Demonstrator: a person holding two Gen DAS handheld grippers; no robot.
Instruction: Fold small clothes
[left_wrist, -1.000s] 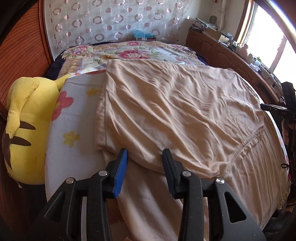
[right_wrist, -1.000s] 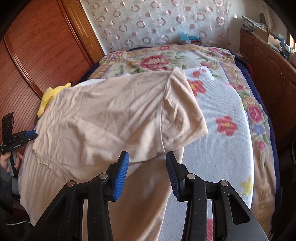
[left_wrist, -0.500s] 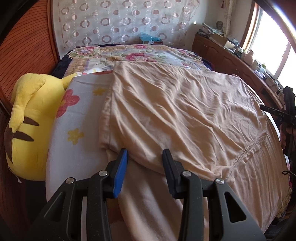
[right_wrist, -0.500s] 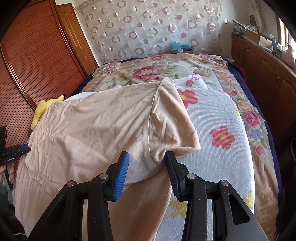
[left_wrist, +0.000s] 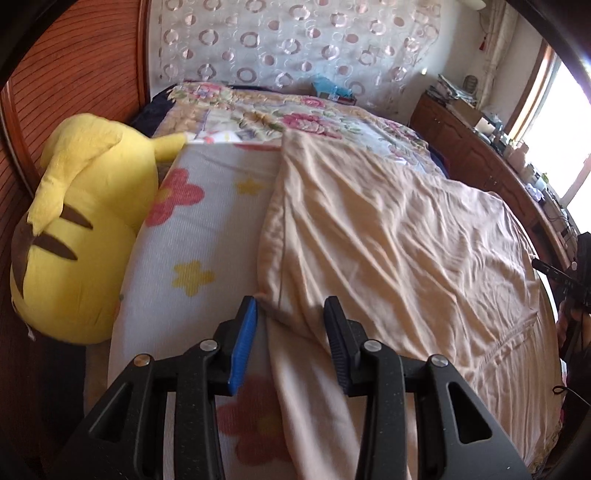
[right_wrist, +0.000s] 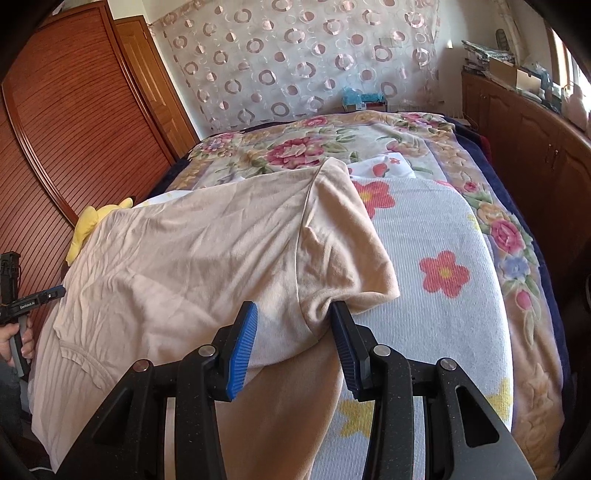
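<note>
A beige shirt (left_wrist: 388, 240) lies spread and wrinkled on the bed, with its collar near my side. My left gripper (left_wrist: 291, 306) is at the shirt's near left corner. Its jaws are closing with a fold of the cloth loose between them, and the pads do not pinch it. In the right wrist view the shirt (right_wrist: 192, 251) has its short sleeve (right_wrist: 343, 240) folded inward. My right gripper (right_wrist: 294, 308) stands open over the bunched cloth below that sleeve. A strip of the same cloth runs under both grippers toward me.
A white flowered blanket (left_wrist: 199, 229) covers the bed under the shirt. A big yellow plush toy (left_wrist: 81, 229) lies at the bed's left edge against a wooden wardrobe (right_wrist: 74, 129). Wooden cabinets (right_wrist: 535, 147) line the right side. A hand (right_wrist: 18, 339) shows at the left.
My left gripper slid left to the shirt's corner and rolled a little. My right gripper sank, so the bunched cloth under the sleeve now sits between its jaws.
</note>
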